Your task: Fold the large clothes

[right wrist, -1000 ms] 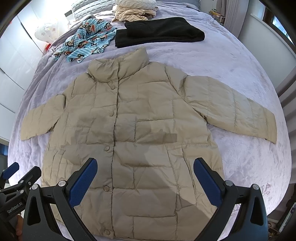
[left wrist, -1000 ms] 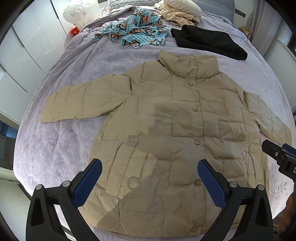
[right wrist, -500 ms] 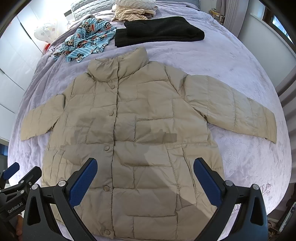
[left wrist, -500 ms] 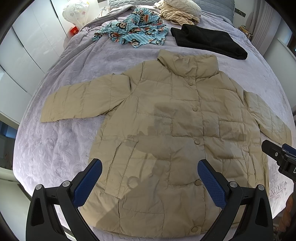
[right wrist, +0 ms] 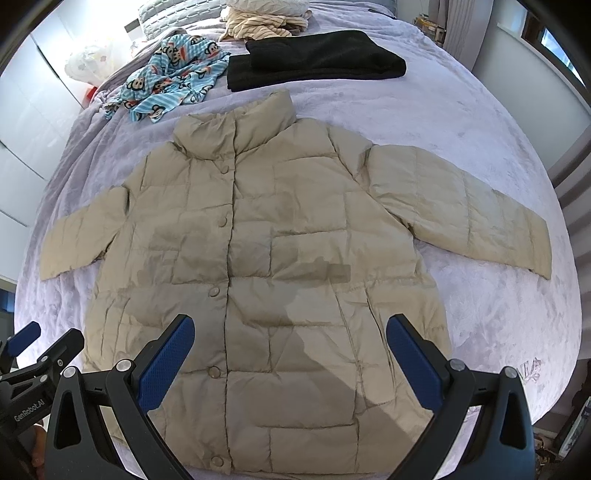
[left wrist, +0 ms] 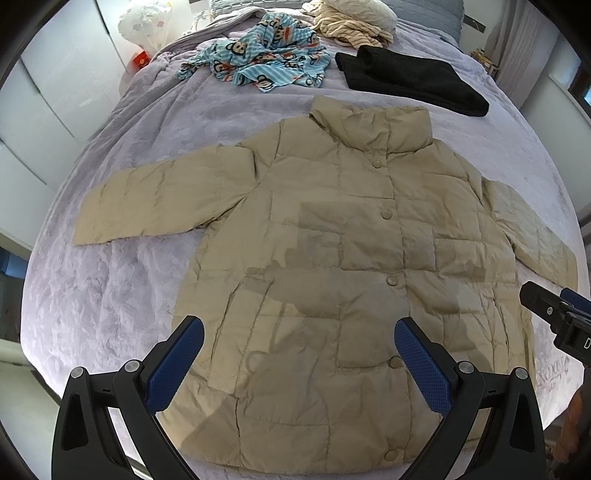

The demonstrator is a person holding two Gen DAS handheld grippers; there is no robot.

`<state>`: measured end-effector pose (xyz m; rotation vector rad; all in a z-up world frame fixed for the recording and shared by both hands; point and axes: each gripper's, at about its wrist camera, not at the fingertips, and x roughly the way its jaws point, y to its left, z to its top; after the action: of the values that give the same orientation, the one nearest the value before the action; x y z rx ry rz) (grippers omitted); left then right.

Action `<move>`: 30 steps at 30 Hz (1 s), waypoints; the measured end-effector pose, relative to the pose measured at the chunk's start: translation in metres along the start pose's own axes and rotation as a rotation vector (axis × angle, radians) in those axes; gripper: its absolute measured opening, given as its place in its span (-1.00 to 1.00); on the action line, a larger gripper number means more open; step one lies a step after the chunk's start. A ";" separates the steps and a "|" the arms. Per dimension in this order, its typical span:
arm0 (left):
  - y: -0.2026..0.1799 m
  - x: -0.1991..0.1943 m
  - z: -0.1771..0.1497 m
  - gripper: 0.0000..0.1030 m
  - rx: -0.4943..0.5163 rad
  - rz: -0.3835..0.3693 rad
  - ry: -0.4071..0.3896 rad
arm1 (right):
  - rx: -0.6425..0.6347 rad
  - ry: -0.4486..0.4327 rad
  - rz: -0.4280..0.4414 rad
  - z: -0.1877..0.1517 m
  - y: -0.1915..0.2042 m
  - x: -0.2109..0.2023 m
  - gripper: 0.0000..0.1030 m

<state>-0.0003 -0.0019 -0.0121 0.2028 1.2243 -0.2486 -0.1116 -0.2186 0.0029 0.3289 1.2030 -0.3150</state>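
Beige and quilted, the puffer jacket [left wrist: 332,258] lies flat, front up and buttoned, in the middle of the lavender bedspread [left wrist: 110,295], its collar toward the far end and both sleeves spread out to the left and right. The left gripper [left wrist: 299,354] hovers above the jacket's near hem with its blue-padded fingers [left wrist: 177,358] spread wide and nothing between them. The right gripper [right wrist: 290,350] hangs over the same near part of the jacket, likewise wide apart and empty. Beyond the collar, at the far end of the bed, lie a folded black garment [right wrist: 314,62], a blue monkey-print cloth [right wrist: 173,74] to its left, and a striped cream garment [right wrist: 258,26] farther back.
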 end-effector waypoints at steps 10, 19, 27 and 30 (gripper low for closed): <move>0.033 0.017 0.010 1.00 0.040 -0.063 0.002 | 0.047 0.068 0.016 -0.012 0.024 0.011 1.00; 0.108 0.057 0.016 1.00 0.043 -0.073 0.047 | 0.057 0.074 -0.009 -0.024 0.092 0.033 1.00; 0.197 0.093 0.017 1.00 -0.075 -0.113 0.055 | -0.001 0.104 0.092 -0.028 0.164 0.075 1.00; 0.236 0.114 0.021 1.00 -0.141 -0.086 0.043 | -0.041 0.137 0.102 -0.028 0.191 0.094 1.00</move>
<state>0.1249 0.2088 -0.1086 0.0335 1.2896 -0.2324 -0.0273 -0.0396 -0.0793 0.3796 1.3206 -0.1814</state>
